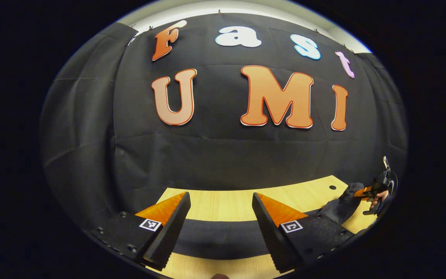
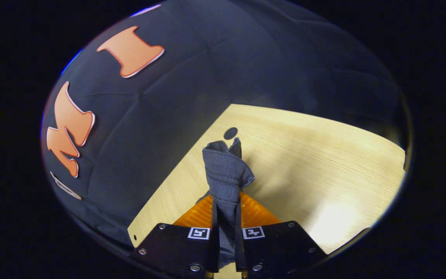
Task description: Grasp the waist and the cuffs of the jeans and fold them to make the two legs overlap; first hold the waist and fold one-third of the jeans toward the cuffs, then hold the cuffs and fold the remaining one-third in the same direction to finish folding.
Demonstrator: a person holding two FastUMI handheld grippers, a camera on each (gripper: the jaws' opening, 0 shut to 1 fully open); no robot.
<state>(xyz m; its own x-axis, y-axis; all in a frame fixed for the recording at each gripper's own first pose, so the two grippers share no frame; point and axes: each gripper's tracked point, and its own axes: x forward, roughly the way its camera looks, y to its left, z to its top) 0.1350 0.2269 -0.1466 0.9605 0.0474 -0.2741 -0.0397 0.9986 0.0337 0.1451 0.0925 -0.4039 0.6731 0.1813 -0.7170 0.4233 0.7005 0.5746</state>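
Left gripper view: left claw [image 1: 221, 207] sits at the bottom centre of the frame, its 2 fingers spread wide with nothing between them, hovering over the light wood desk [image 1: 223, 205]. A dark band of the jeans [image 1: 215, 240] runs across the desk below and between the fingers, not pinched by them. At the far right edge of this view the jeans rise into a bunched end, where the right claw [image 1: 364, 192] is seen small, held by a hand [image 1: 379, 197]. A round dark hole [image 1: 332, 187] sits in the desk near the lower right, just left of that bunched cloth. Booth wall of black cloth [image 1: 223, 155] covers the upper part of the frame. Right gripper view: right claw [image 2: 226, 211] is at the bottom centre, its 2 fingers pressed together on a fold of the jeans [image 2: 226, 170], dark grey denim that sticks up past the fingertips toward frame centre and also shows between the fingers lower down. Which part of the jeans this is, waist or cuff, cannot be told. Desk [image 2: 316, 155] spreads across the right and centre, with the hole [image 2: 230, 133] just above the tip of the cloth. Black cloth fills the left and top.
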